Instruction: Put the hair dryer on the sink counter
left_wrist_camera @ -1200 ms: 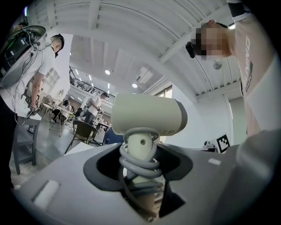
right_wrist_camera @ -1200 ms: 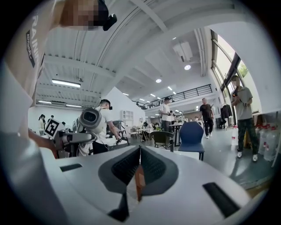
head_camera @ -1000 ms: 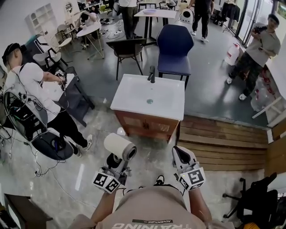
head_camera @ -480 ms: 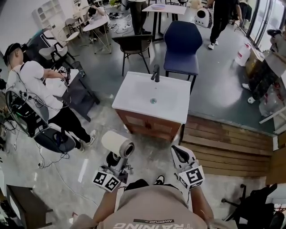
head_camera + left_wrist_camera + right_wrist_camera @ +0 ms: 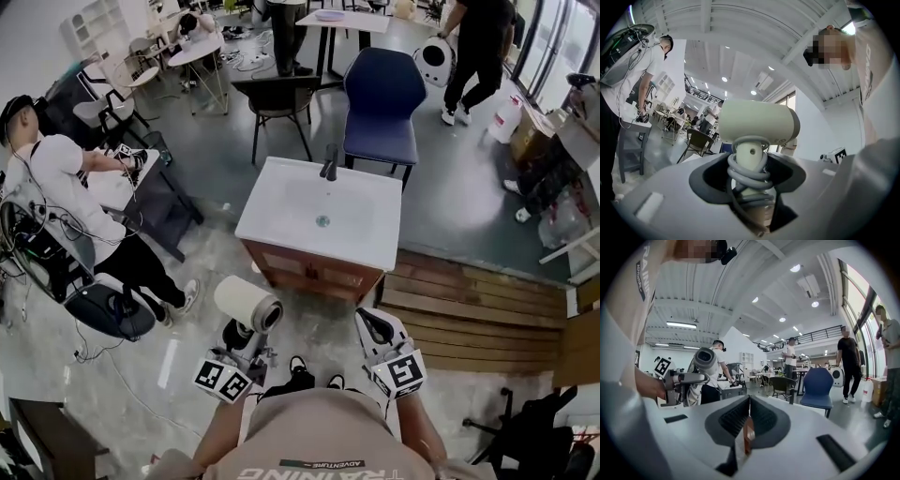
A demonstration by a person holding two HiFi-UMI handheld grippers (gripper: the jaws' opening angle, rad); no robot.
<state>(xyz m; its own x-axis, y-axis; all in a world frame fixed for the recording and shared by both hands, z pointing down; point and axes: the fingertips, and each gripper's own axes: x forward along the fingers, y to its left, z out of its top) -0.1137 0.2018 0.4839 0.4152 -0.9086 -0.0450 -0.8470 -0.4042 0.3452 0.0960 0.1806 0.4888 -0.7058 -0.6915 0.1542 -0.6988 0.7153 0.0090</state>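
Hair dryer, handle half hidden, pinched by left claw; right claw pressed together.

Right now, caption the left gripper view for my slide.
Left gripper, jaws shut on the handle of a cream hair dryer wound with its grey cord, barrel upward.

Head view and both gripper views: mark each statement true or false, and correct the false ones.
1. The left gripper is shut on the handle of the cream-white hair dryer. True.
2. The hair dryer lies on the white sink counter. False: it is held off the counter, whose top is bare.
3. The right gripper has its jaws together and holds nothing. True.
4. A red chair stands behind the sink counter. False: it is a blue chair.
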